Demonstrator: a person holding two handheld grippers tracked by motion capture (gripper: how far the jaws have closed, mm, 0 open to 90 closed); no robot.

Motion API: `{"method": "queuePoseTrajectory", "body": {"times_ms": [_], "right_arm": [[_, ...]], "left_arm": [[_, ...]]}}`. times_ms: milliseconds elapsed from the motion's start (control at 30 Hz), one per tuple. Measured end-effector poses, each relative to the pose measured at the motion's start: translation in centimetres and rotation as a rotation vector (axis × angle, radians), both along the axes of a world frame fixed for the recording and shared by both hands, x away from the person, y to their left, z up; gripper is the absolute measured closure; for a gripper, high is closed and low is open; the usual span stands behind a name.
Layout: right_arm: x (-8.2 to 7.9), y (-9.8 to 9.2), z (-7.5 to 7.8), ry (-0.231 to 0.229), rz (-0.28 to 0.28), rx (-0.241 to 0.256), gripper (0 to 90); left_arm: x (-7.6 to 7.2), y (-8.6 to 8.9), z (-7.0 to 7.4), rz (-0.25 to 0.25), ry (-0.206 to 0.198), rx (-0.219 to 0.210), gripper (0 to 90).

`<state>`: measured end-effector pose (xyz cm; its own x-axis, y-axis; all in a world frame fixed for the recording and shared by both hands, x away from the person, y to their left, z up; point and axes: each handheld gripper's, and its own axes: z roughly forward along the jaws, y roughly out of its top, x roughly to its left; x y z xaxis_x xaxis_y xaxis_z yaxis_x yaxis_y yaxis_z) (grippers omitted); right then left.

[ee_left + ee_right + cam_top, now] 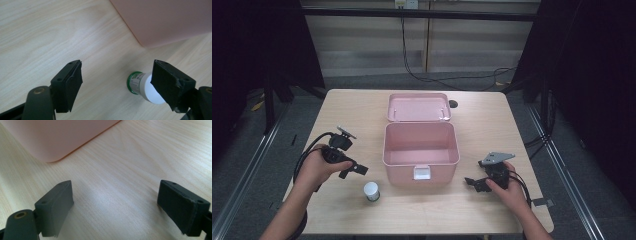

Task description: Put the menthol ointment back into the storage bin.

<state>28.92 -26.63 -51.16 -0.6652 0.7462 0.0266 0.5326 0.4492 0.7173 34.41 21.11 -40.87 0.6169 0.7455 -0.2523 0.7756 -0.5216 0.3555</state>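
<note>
White and upright, the jar (371,191) sits off-centre by one jaw of your spread left gripper (356,170); closing now could topple it. Your right gripper (474,183) gapes empty beside the box (420,159).

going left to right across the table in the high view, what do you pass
left gripper → white jar → pink box → right gripper
</note>
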Motion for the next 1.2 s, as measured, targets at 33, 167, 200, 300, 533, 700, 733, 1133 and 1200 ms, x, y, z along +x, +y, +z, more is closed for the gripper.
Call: {"method": "queuePoseTrajectory", "body": {"times_ms": [33, 167, 200, 300, 533, 700, 733, 1133, 1200], "right_arm": [[0.0, 0.0, 0.0, 0.000, 0.001, 0.002, 12.5], [0.0, 0.0, 0.0, 0.000, 0.000, 0.000, 12.5], [0.0, 0.0, 0.0, -0.001, 0.000, 0.000, 12.5], [0.0, 0.0, 0.0, 0.000, 0.000, 0.000, 12.5], [0.0, 0.0, 0.0, 0.000, 0.000, 0.000, 12.5], [0.0, 0.0, 0.0, 0.000, 0.000, 0.000, 12.5], [0.0, 0.0, 0.0, 0.000, 0.000, 0.000, 12.5], [0.0, 0.0, 0.0, 0.000, 0.000, 0.000, 12.5], [0.0, 0.0, 0.0, 0.000, 0.000, 0.000, 12.5]], "left_arm": [[-0.1, 0.0, 0.0, -0.010, 0.005, 0.007, 24.5], [-0.7, -0.5, 0.0, -0.035, 0.013, 0.011, 24.8], [-0.9, -0.6, 0.0, -0.035, 0.010, 0.014, 24.9], [-1.3, -0.9, 0.0, -0.051, 0.014, 0.020, 25.2], [-2.0, -1.6, 0.1, -0.090, 0.025, 0.033, 25.4], [-2.3, -2.0, -0.3, -0.108, 0.036, 0.040, 25.4], [-2.4, -2.1, -0.5, -0.110, 0.042, 0.032, 25.4], [-3.1, -2.6, -1.6, -0.113, 0.064, 0.027, 25.0], [-3.1, -2.7, -1.7, -0.131, 0.073, 0.034, 24.9]]}}
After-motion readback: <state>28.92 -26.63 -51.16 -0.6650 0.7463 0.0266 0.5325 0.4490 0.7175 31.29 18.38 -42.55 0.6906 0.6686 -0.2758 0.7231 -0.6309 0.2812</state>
